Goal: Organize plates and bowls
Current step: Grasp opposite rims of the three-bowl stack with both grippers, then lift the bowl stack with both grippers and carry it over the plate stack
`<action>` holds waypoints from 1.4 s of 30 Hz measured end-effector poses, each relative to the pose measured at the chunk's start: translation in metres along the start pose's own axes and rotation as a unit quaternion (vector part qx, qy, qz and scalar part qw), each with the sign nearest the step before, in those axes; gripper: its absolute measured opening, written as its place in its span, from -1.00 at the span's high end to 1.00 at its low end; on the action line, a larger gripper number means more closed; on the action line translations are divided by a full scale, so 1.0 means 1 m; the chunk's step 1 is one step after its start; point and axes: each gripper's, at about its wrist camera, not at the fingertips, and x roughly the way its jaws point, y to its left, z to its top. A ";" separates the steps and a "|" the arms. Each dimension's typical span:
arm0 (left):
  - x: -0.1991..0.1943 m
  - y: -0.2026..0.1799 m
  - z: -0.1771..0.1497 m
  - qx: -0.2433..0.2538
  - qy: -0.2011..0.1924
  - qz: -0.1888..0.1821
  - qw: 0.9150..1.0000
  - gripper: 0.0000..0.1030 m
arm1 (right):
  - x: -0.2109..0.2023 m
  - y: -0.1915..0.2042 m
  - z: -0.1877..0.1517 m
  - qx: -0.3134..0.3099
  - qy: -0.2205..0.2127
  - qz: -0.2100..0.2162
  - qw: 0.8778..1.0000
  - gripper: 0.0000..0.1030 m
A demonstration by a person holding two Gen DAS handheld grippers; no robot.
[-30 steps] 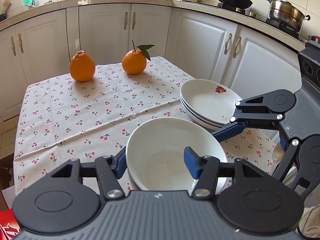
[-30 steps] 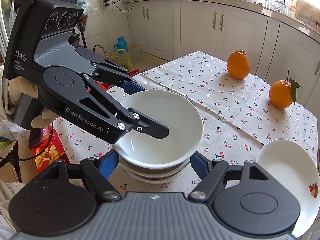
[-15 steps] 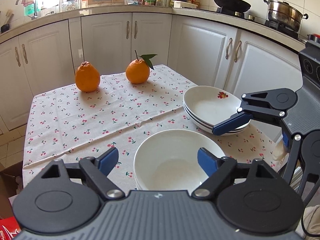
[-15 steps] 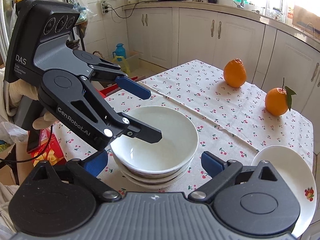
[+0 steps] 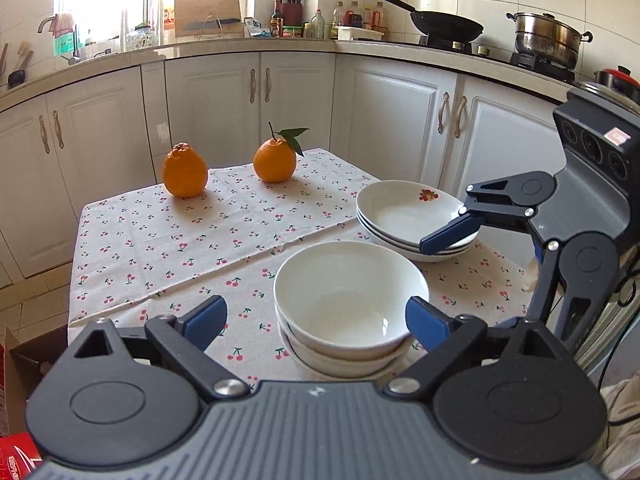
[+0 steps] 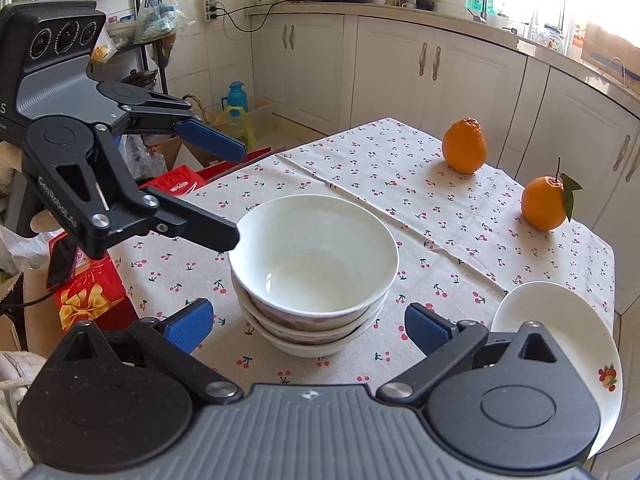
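A stack of three white bowls stands on the cherry-print tablecloth; it also shows in the right wrist view. A stack of white plates with a fruit mark sits to its right; the right wrist view shows its edge. My left gripper is open and empty, just short of the bowls. My right gripper is open and empty, near the bowls. Each gripper shows in the other's view: the right one near the plates, the left one beside the bowl rim.
Two oranges sit at the far side of the table. White cabinets and a counter with a wok and pot stand behind. Red boxes and bags lie on the floor beside the table.
Both grippers opened and drew back from the top bowl, which now rests on the stack. The left gripper pulled up and away from the bowl rim.
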 end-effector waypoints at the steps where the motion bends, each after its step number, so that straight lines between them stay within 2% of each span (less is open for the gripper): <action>1: -0.001 -0.001 -0.004 0.003 0.001 0.001 1.000 -0.86 | 0.000 0.001 -0.002 -0.004 0.002 -0.002 1.000 -1.00; 5: 0.001 -0.002 -0.023 0.022 0.015 -0.004 1.000 -0.86 | 0.007 0.005 -0.009 -0.018 0.015 -0.010 1.000 -1.00; 10: 0.023 -0.002 -0.042 0.052 0.042 -0.009 0.998 -0.86 | 0.022 0.006 -0.014 -0.031 0.031 -0.016 0.999 -1.00; 20: 0.060 0.004 -0.047 0.098 0.064 -0.045 0.992 -0.85 | 0.049 -0.001 -0.015 -0.053 0.054 -0.028 0.997 -1.00; 29: 0.079 0.010 -0.040 0.127 0.091 -0.086 0.984 -0.84 | 0.059 -0.012 -0.009 -0.066 0.064 0.007 0.996 -1.00; 42: 0.091 0.013 -0.027 0.178 0.120 -0.162 0.963 -0.73 | 0.072 -0.016 -0.001 -0.116 0.095 0.052 0.987 -0.99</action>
